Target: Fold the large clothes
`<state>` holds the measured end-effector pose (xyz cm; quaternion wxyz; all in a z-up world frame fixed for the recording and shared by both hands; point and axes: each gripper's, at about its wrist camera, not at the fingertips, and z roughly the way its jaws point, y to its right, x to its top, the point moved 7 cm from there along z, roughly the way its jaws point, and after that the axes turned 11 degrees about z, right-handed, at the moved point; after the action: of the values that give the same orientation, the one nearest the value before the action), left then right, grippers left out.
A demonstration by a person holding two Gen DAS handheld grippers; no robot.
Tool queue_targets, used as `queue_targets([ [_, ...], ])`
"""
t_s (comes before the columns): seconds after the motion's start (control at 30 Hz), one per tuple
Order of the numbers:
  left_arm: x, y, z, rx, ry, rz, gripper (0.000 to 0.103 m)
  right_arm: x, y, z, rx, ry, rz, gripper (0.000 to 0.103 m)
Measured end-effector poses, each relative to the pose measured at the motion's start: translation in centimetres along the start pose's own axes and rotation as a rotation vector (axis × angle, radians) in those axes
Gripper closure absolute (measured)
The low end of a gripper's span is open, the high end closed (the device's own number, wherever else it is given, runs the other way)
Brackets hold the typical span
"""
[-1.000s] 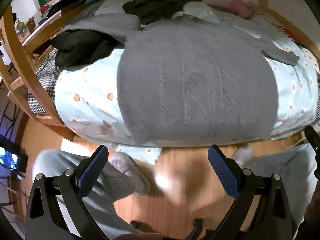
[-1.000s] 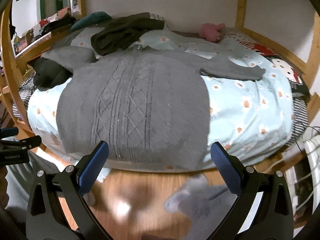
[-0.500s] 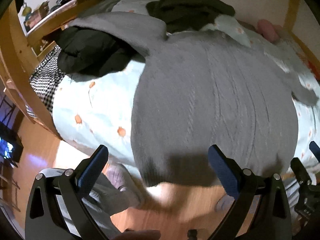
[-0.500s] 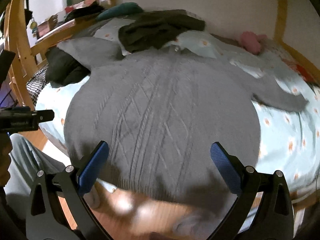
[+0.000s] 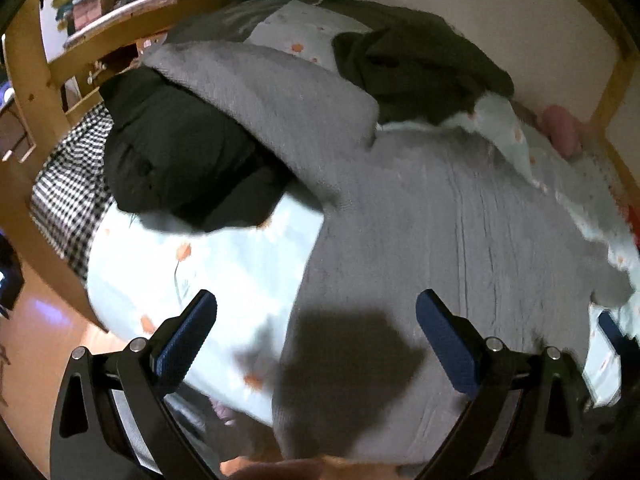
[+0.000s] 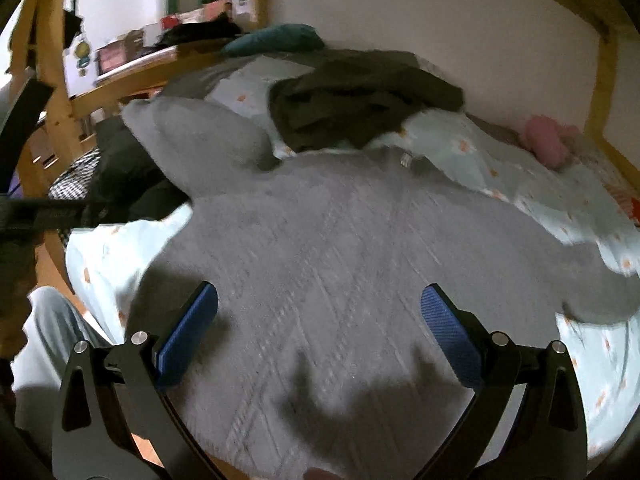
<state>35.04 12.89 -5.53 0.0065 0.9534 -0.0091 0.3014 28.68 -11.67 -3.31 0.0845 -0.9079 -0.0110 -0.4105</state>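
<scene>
With the grey sweater [image 5: 460, 240] spread flat across the floral bedspread [image 5: 208, 264], bring your left gripper [image 5: 316, 340] and right gripper [image 6: 320, 328], both with fingers wide apart and empty, onto its near hem corners.

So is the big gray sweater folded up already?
No, the gray sweater lies spread flat on the bed, with one sleeve stretched out over a black coat.
</scene>
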Motion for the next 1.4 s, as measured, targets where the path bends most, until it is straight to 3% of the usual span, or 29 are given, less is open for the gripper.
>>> queue_targets([
  [0.23, 4.8, -4.4, 2.7, -0.047, 0.023, -0.110, 0.004, 2.4, -6.2, 3.7, 0.059, 0.053, -0.189, 0.003],
  [0.37, 7.7, -7.2, 3.4, -0.063, 0.045, -0.169, 0.005, 3.9, -9.3, 5.9, 0.119, 0.077, -0.228, 0.003],
  [0.63, 11.9, -11.7, 6.5, -0.183, 0.078, -0.267, 0.005, 4.5, -16.2, 11.4, 0.248, 0.057, -0.358, 0.003],
  [0.8, 12.4, -13.8, 8.4, -0.362, 0.100, -0.312, 0.005, 4.2, -20.4, 14.5, 0.207, 0.164, -0.543, 0.003],
  [0.9, 12.8, -14.8, 8.8, -0.475, 0.129, -0.344, 0.005, 4.1, -23.0, 17.3, 0.117, 0.263, -0.675, 0.003],
  [1.0, 12.6, -16.1, 9.9, -0.595, 0.139, -0.456, 0.005, 4.3, -24.3, 19.8, -0.005, 0.305, -0.769, 0.003],
  [1.07, 12.3, -16.7, 10.7, -0.650, 0.138, -0.529, 0.005, 4.7, -24.7, 20.3, -0.004, 0.301, -0.773, 0.008],
  [1.1, 12.3, -16.7, 11.1, -0.665, 0.132, -0.537, 0.005, 4.8, -24.7, 20.5, -0.020, 0.292, -0.770, 0.023],
  [1.13, 12.3, -16.5, 11.2, -0.663, 0.125, -0.521, 0.005, 4.9, -24.6, 20.7, -0.038, 0.276, -0.768, 0.048],
  [1.2, 12.5, -15.8, 11.5, -0.634, 0.115, -0.455, 0.005, 5.0, -24.3, 20.9, -0.054, 0.240, -0.757, 0.070],
  [1.23, 12.5, -15.5, 11.6, -0.619, 0.120, -0.436, 0.005, 4.9, -24.3, 20.5, -0.018, 0.222, -0.748, 0.080],
  [1.3, 12.6, -15.1, 11.7, -0.596, 0.136, -0.424, 0.005, 5.3, -24.3, 19.1, 0.003, 0.253, -0.720, 0.094],
  [1.4, 12.8, -15.6, 11.9, -0.595, 0.147, -0.460, 0.005, 6.2, -23.6, 16.1, 0.053, 0.304, -0.639, 0.095],
])
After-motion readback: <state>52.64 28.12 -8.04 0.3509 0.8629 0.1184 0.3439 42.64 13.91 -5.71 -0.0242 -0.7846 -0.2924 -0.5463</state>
